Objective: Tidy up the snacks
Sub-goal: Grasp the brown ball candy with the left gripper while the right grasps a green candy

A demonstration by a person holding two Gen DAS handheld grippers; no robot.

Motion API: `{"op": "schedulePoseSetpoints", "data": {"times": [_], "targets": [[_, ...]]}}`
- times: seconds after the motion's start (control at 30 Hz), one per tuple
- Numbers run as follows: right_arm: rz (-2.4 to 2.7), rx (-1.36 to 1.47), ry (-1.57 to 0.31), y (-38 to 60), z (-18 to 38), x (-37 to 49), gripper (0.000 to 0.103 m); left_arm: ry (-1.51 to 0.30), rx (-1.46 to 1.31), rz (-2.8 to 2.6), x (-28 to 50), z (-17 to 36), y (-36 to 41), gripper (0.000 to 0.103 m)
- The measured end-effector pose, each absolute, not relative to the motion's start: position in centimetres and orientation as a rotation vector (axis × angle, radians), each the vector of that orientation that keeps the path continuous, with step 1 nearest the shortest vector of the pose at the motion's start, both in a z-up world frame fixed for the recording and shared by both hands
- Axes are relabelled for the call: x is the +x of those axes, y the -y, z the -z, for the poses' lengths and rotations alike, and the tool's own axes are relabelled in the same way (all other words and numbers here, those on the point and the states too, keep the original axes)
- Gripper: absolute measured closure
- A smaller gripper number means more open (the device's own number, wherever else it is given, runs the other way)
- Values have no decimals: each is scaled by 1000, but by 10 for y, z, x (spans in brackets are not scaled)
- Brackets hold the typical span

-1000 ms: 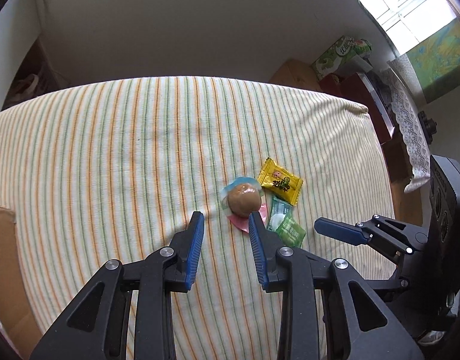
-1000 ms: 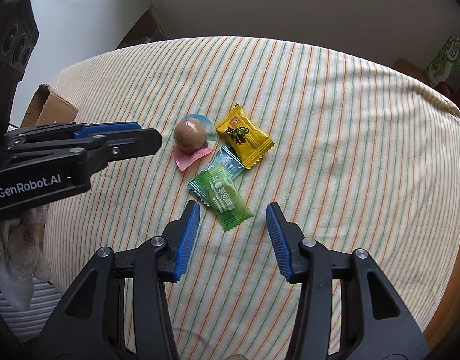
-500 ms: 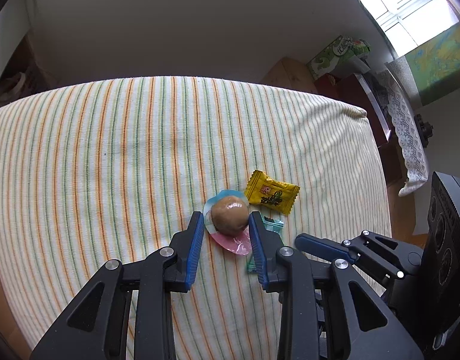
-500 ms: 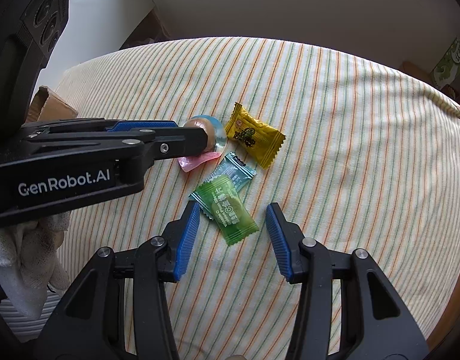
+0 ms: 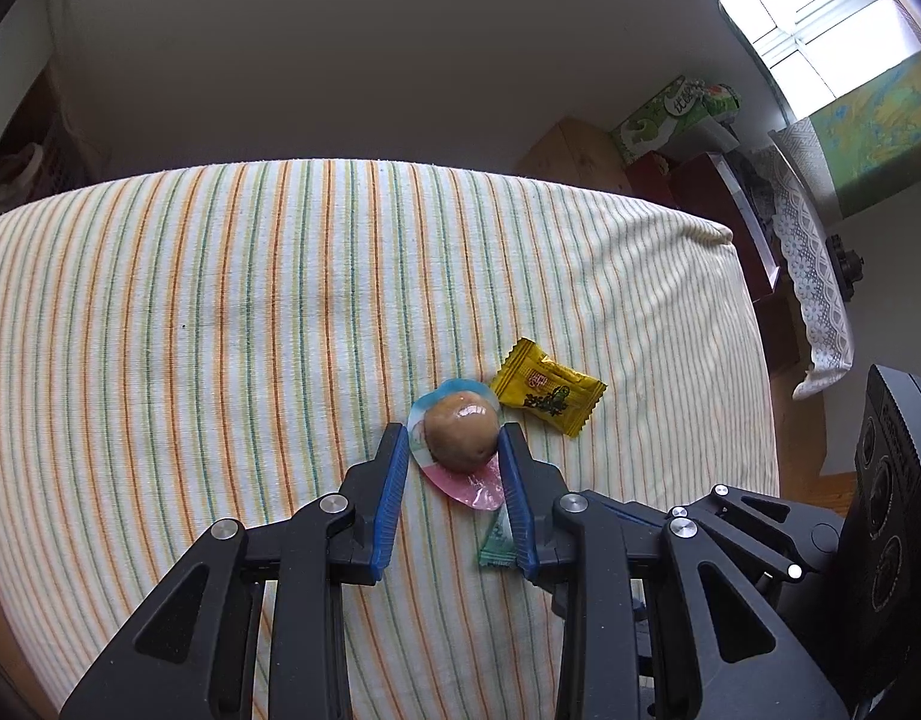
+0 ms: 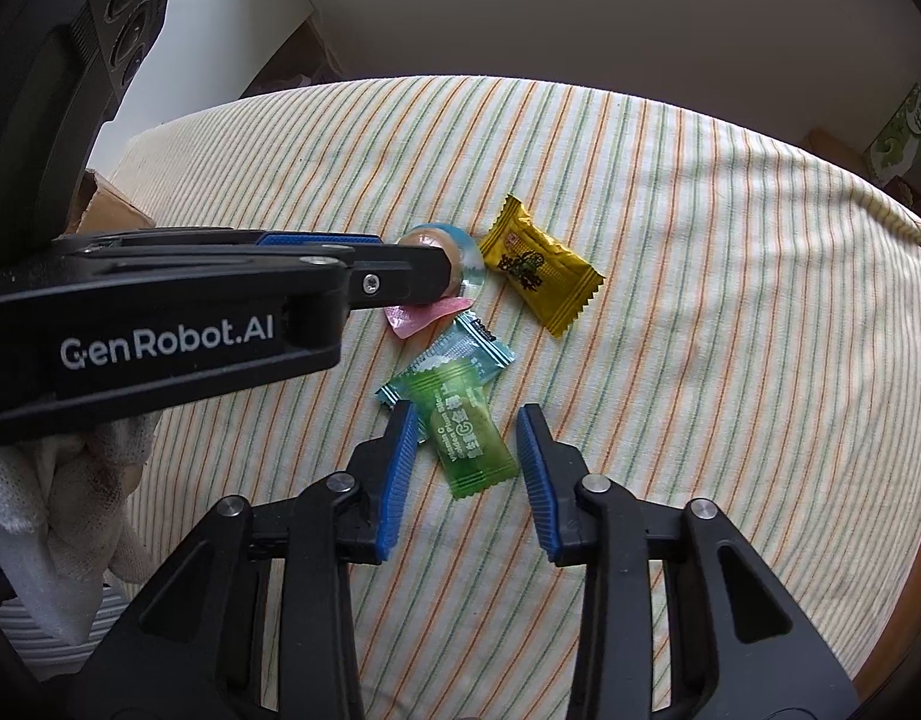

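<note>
In the right wrist view the left gripper [image 6: 436,267] covered most of the brown sweet [image 6: 460,252]. The green packet [image 6: 469,426] overlapped the teal packet [image 6: 460,354]. In the left wrist view only a teal corner [image 5: 497,543] showed, and the green box [image 5: 670,117] lettering was perhaps too small to read.

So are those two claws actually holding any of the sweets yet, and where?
Not yet. The left claw straddles the round brown sweet without visibly pressing it. The right claw is closing around the green packet, pads apart from it.
</note>
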State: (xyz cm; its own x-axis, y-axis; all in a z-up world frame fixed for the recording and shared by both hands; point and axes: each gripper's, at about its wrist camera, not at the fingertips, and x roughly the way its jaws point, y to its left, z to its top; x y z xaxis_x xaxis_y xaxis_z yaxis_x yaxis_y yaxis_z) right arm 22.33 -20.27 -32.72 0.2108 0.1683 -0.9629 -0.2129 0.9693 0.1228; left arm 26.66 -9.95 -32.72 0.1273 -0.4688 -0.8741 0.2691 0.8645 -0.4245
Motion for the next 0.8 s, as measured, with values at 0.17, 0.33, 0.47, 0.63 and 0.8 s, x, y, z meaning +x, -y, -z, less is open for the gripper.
{"op": "schedulePoseSetpoints", "data": {"times": [0.17, 0.33, 0.47, 0.63, 0.8], "targets": [[-261, -34, -1334, 211, 325, 221, 80, -1332, -162, 540, 265, 326, 100, 74], [-258, -28, -1329, 215, 324, 219, 80, -1329, -144, 543, 263, 325, 102, 75], [-253, -21, -1322, 220, 321, 216, 80, -1323, -130, 548, 262, 324, 103, 75], [-251, -12, -1313, 229, 313, 213, 80, -1306, -142, 547, 261, 318, 98, 78], [-256, -7, -1322, 231, 312, 214, 80, -1339, -115, 561, 264, 322, 105, 78]]}}
